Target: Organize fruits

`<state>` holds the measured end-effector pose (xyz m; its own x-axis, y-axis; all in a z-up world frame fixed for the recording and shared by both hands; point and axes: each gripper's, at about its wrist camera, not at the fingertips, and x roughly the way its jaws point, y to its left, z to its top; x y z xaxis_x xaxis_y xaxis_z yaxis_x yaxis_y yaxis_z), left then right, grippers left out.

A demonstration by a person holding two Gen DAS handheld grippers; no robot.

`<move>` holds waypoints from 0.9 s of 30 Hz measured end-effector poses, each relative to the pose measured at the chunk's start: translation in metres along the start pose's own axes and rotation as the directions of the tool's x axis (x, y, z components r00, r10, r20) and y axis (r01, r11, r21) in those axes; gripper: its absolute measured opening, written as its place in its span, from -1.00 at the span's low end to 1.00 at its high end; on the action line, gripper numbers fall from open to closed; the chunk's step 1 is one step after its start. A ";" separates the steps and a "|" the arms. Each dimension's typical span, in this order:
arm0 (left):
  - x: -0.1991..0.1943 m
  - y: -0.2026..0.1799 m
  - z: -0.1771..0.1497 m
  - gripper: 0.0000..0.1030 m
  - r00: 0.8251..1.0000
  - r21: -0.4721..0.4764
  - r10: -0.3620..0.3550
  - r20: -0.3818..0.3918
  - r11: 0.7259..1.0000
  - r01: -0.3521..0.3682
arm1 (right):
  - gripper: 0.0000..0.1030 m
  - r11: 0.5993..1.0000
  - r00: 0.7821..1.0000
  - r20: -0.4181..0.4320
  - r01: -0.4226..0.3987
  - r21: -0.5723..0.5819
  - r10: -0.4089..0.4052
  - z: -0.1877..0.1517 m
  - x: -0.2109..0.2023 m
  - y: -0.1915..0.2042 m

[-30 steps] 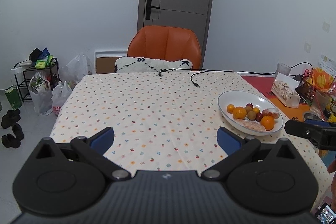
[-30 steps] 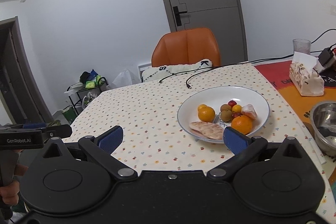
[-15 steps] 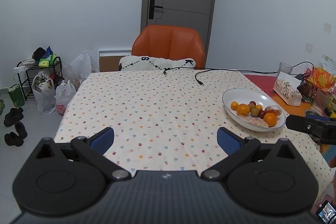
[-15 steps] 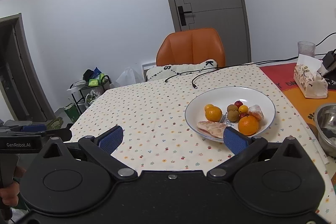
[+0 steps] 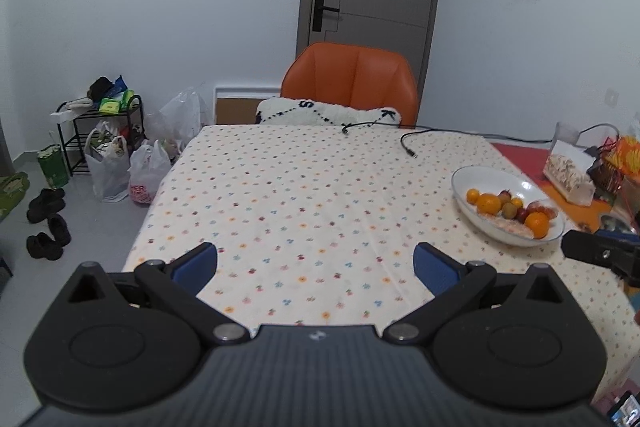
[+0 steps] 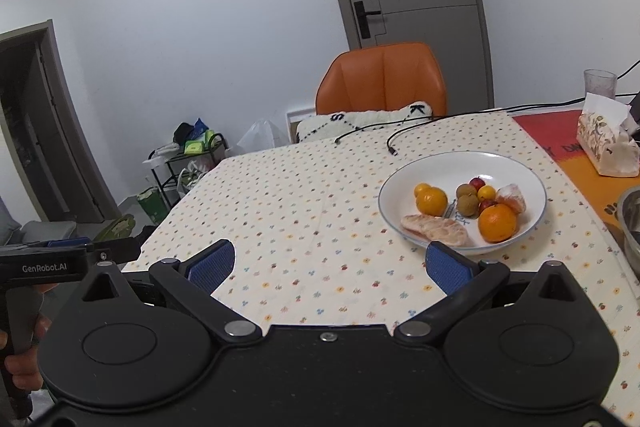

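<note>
A white plate (image 6: 520, 167) (image 5: 480, 179) on the dotted tablecloth holds mixed fruit: a large orange (image 6: 497, 222) (image 5: 537, 224), a smaller orange (image 6: 431, 201), two brown kiwis (image 6: 467, 205), small red and yellow fruits, and peeled citrus segments (image 6: 436, 227). My right gripper (image 6: 330, 267) is open and empty, hovering above the near table edge in front of the plate. Left of the plate, my left gripper (image 5: 315, 269) hangs over the cloth, open with nothing between its fingers. The right gripper's tip shows at the right edge of the left wrist view.
A tissue box (image 6: 606, 143), a plastic cup (image 6: 599, 83) and a steel bowl (image 6: 632, 223) stand right of the plate. Black cables (image 6: 400, 143) lie at the table's far side. An orange chair (image 6: 382, 79) with a white cushion stands behind. Bags and shoes clutter the floor at left.
Both grippers have drawn back and risen a little from the table, so the plate looks smaller and farther. Both stay open and nothing on the table has moved.
</note>
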<state>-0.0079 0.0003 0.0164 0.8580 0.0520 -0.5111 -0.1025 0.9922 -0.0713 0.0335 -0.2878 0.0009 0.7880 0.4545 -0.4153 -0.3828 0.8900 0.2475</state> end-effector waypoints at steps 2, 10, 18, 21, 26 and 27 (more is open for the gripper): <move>0.001 0.002 0.000 1.00 1.000 0.004 0.008 -0.010 1.000 -0.008 | 1.00 1.000 1.000 -0.003 -0.007 0.000 0.007 -0.001 0.000 0.001; 0.003 0.006 -0.001 1.00 0.999 0.000 0.021 -0.026 1.000 -0.021 | 1.00 1.000 1.000 -0.027 -0.008 -0.007 0.007 -0.001 0.003 0.004; 0.003 0.007 -0.002 1.00 0.999 0.005 0.024 -0.030 1.000 -0.023 | 1.00 1.000 0.999 -0.041 -0.013 -0.015 0.013 -0.004 0.004 0.008; 0.004 0.005 -0.002 1.00 0.999 0.007 0.024 -0.035 1.000 -0.024 | 1.00 1.000 0.999 -0.043 -0.011 -0.012 0.011 -0.004 0.004 0.007; 0.005 0.004 -0.003 1.00 0.999 0.009 0.021 -0.044 1.000 -0.020 | 1.00 1.000 0.999 -0.048 -0.006 -0.009 0.005 -0.004 0.005 0.006; 0.006 0.004 -0.004 1.00 0.999 0.010 0.021 -0.045 1.000 -0.020 | 1.00 1.000 0.999 -0.048 -0.006 -0.010 0.005 -0.004 0.005 0.006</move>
<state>-0.0051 0.0037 0.0102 0.8319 0.0674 -0.5508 -0.1152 0.9919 -0.0527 0.0332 -0.2803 -0.0035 0.7620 0.4605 -0.4553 -0.3921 0.8876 0.2415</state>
